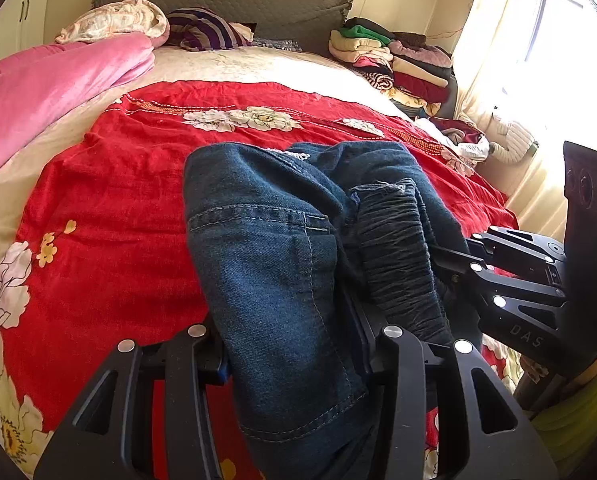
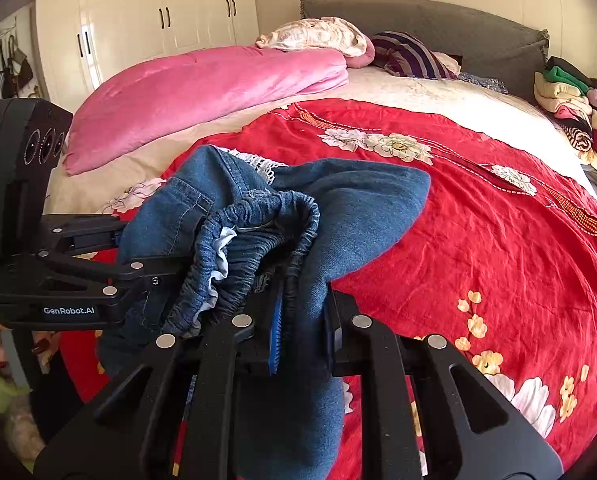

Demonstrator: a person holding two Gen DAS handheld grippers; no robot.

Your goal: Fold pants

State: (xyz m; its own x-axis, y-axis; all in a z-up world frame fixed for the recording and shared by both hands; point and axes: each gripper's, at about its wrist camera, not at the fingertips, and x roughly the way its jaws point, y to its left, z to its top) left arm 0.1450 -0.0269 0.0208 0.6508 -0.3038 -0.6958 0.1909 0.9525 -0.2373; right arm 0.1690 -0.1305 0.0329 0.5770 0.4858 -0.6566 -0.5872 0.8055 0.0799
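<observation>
Both tools, the left tool and the right tool, pinch the blue pants up over the red blanket, so next they must lay them flat to fold.

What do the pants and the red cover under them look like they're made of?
Pants: blue denim, going by the twill weave, pale topstitching and gathered elastic waistband. Red cover: thin woven cloth, probably cotton, matte and finely creased, with printed flowers.
</observation>
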